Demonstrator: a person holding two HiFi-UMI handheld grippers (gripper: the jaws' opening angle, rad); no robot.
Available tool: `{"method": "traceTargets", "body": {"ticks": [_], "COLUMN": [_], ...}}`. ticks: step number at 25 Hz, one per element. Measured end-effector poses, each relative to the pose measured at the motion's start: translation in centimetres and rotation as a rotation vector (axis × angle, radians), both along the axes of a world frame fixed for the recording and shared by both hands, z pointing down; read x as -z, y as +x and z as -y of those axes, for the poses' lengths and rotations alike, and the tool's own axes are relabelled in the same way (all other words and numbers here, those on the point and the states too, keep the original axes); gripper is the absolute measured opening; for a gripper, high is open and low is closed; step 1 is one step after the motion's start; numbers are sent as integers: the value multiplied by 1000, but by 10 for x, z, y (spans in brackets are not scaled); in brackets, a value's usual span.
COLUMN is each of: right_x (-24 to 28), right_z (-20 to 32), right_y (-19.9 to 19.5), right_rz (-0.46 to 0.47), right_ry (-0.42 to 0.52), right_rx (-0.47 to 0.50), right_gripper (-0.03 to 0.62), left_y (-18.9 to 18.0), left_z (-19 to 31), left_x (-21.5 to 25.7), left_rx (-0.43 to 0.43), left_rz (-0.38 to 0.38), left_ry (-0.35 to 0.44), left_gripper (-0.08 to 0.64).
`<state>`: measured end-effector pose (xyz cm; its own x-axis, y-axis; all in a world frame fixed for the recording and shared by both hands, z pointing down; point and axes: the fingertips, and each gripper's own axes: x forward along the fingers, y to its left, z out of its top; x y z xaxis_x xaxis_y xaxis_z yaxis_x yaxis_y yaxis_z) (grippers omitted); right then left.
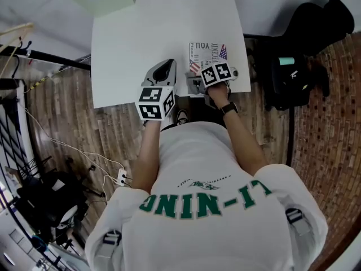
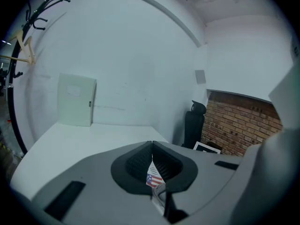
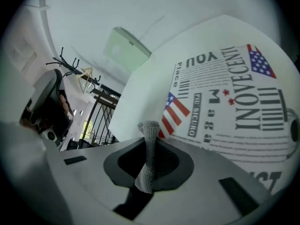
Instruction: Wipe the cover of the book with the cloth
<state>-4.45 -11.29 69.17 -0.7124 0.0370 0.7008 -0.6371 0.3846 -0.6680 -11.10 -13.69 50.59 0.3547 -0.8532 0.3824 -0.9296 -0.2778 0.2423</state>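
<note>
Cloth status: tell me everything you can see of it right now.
The cloth is grey, with a fine knitted-looking weave, and seems soft. Only a narrow bunched strip shows, running along the jaws of the right tongs, which are shut on it. Its rounded end pokes out past the jaw tips, right by the striped-flag corner of the printed book. Whether it touches the cover cannot be told.

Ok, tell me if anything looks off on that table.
Nothing spilled or damaged. Only the cloth looks odd: the right gripper pinches it into a narrow twisted strip, not spread over the book.
</note>
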Motion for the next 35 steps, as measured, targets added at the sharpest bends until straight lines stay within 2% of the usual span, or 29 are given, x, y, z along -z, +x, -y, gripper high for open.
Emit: {"method": "traceTargets", "body": {"ticks": [4,11,14,17,22,25,28,31,35], "right_x": [1,1,2,4,3,5,12,14,5], "right_z": [10,25,25,23,24,21,12,-7,-33], "right_y": [42,146,169,175,174,153,109,54,10], "right_rz": [-10,-46,-50,-56,-87,-72,-16,24,19], "right_ry": [8,36,53,75,79,77,66,52,42], "right_rx": [-109,-360,-420,-433,-420,-377,-278,-139,1], "right_gripper": [41,38,38,38,40,40,40,40,41], "left_y": [34,111,131,138,117,93,72,52,32], "left_z": [12,21,19,15,9,3,-4,-11,-18], "left_x": [0,2,2,2,-2,-4,-2,-4,-2], "left_rx": [-88,-256,-297,-305,-244,-176,-122,-76,-35], "left_rz": [-16,-28,-29,-27,-16,-11,-2,7,18], "left_ry": [3,10,10,7,0,-5,-4,-9,-7], "left_gripper": [15,14,15,14,14,15,15,14,15]}}
